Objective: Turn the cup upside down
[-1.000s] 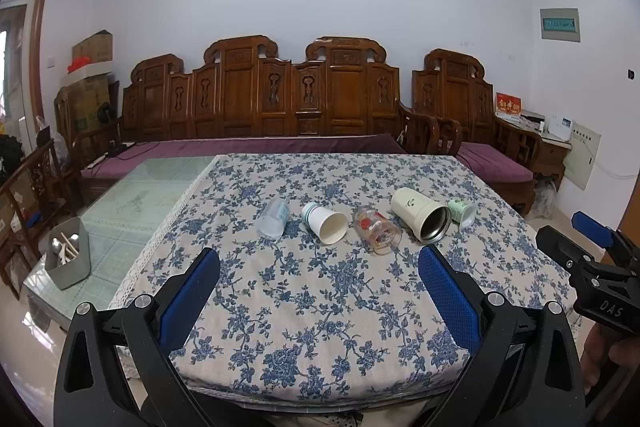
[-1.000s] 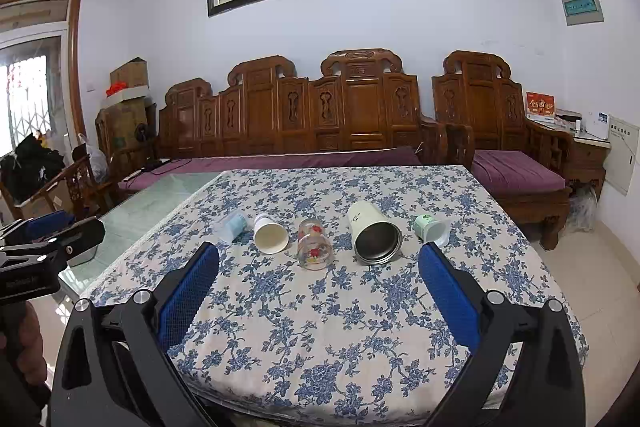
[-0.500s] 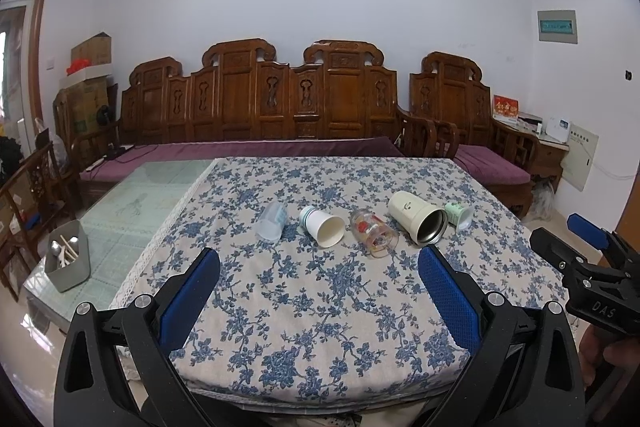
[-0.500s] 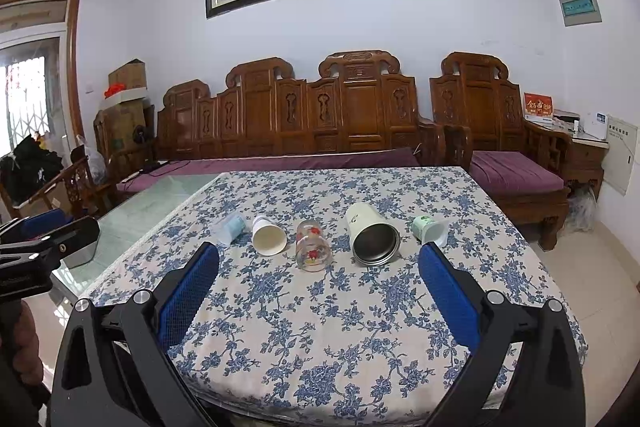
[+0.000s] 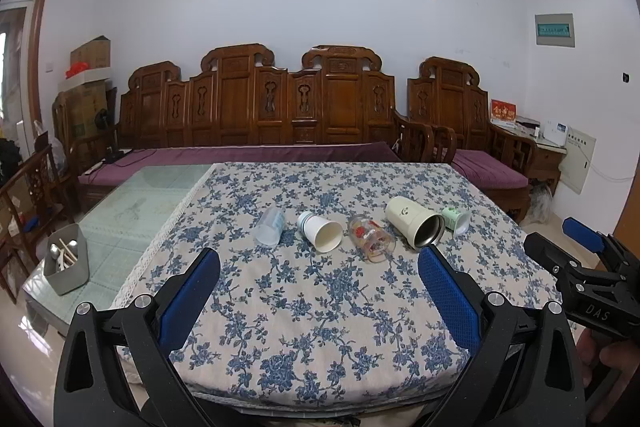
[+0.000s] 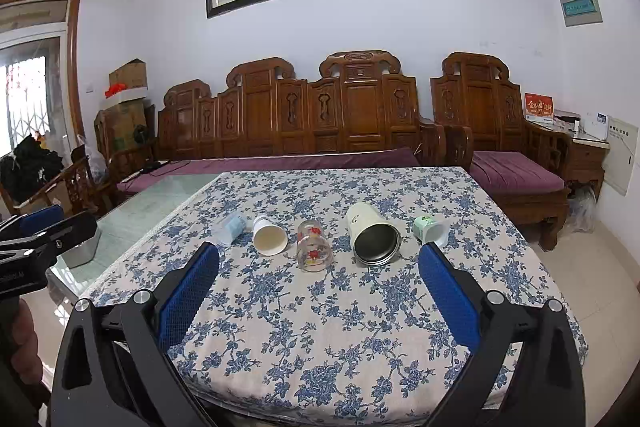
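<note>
Several cups lie on their sides in a row across the floral tablecloth (image 5: pixel 320 307): a clear plastic cup (image 5: pixel 270 225), a white paper cup (image 5: pixel 322 231), a glass with red print (image 5: pixel 370 238), a cream steel-lined tumbler (image 5: pixel 414 222) and a small green cup (image 5: pixel 456 219). The same row shows in the right wrist view: clear cup (image 6: pixel 231 227), paper cup (image 6: pixel 269 235), glass (image 6: pixel 313 245), tumbler (image 6: pixel 372 234), green cup (image 6: pixel 431 229). My left gripper (image 5: pixel 318 291) is open and empty, short of the row. My right gripper (image 6: pixel 318 291) is open and empty, facing the glass and tumbler.
A grey utensil holder (image 5: pixel 66 265) stands on the bare glass tabletop (image 5: pixel 140 203) at the left. A carved wooden sofa (image 5: pixel 256 115) with purple cushions lies behind the table. The right gripper shows at the right edge of the left view (image 5: pixel 588 287).
Both grippers have drifted slightly, so the cups sit a little higher in view. The cups have not moved. Both grippers stay open.
</note>
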`<state>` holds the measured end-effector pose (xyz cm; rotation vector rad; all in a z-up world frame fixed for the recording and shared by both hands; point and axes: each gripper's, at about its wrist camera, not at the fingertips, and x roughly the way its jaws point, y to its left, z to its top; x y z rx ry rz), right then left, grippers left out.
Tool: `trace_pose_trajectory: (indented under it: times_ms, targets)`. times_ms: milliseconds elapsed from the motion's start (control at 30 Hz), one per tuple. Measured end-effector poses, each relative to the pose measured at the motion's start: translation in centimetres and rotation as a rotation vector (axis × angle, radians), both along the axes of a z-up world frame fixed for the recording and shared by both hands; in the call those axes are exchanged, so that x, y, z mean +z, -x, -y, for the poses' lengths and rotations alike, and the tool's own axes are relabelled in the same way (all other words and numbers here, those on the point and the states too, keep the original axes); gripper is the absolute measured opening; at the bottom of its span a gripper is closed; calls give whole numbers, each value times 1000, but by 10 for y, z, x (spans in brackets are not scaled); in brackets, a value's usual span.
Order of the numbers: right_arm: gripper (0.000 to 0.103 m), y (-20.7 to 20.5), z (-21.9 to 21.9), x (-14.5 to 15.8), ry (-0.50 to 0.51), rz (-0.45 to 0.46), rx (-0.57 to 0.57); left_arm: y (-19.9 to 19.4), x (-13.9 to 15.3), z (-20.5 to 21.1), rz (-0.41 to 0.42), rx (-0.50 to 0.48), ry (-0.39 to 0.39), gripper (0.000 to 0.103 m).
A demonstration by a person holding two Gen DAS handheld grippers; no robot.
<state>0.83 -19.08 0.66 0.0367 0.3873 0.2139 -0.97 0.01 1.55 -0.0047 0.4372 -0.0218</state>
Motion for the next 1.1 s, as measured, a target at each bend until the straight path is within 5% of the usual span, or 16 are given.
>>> trace_pose_trajectory:
  times_ms: [1100]
  targets:
    - [100, -1, -1, -1, -6, -11, 1, 0, -3, -3, -9, 2, -3, 96]
